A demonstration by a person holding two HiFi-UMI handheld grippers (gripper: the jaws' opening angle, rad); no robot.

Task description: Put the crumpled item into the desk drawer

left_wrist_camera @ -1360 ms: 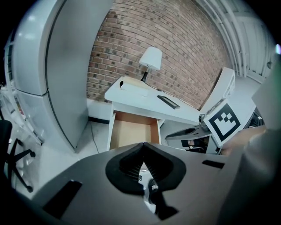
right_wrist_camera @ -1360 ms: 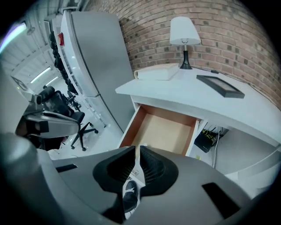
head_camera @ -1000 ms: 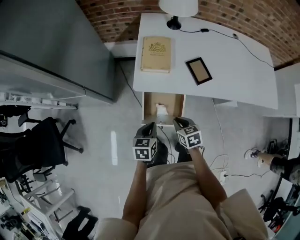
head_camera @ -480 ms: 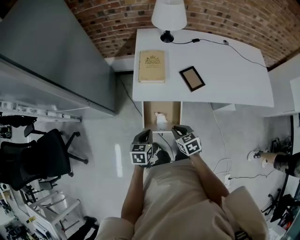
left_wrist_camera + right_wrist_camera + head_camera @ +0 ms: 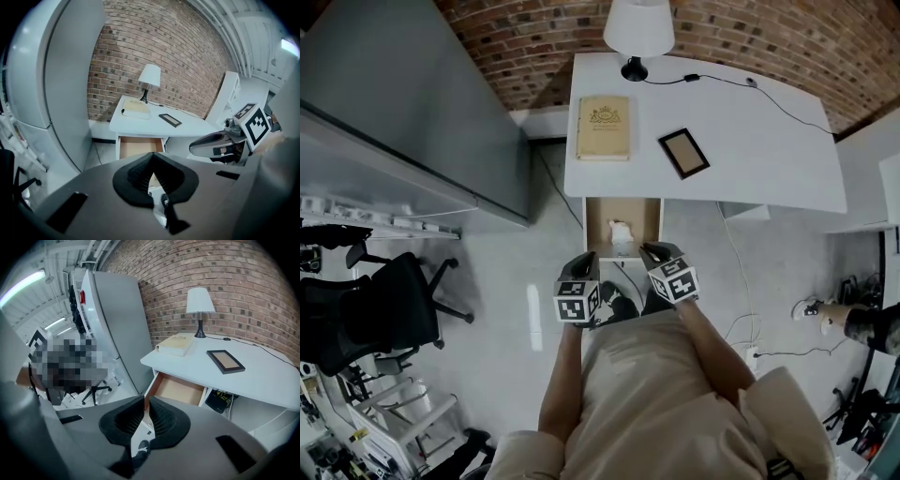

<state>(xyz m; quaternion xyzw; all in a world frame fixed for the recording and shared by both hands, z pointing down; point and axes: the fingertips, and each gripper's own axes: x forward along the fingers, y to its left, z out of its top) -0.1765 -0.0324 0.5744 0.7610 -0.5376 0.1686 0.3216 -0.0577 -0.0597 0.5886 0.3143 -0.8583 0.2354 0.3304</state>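
Note:
The crumpled white item (image 5: 621, 231) lies inside the open desk drawer (image 5: 598, 217), which juts from under the white desk (image 5: 750, 150). Both grippers hang just in front of the drawer's front edge, apart from it. My left gripper (image 5: 589, 262) is on the left and my right gripper (image 5: 649, 250) on the right. In the left gripper view the left gripper (image 5: 151, 157) has its jaws together with nothing between them, and the drawer (image 5: 140, 146) shows beyond. The right gripper (image 5: 145, 402) is likewise closed and empty, facing the drawer (image 5: 180, 389). Neither gripper view shows the crumpled item.
On the desk lie a tan book (image 5: 603, 127), a dark picture frame (image 5: 683, 153) and a lamp (image 5: 637, 28) with its cord. A tall grey cabinet (image 5: 403, 103) stands left of the desk, an office chair (image 5: 366, 309) further left. Cables (image 5: 741, 323) trail on the floor at right.
Both grippers have drawn back a little from the drawer, and the view has shifted slightly. The crumpled item stays in the drawer.

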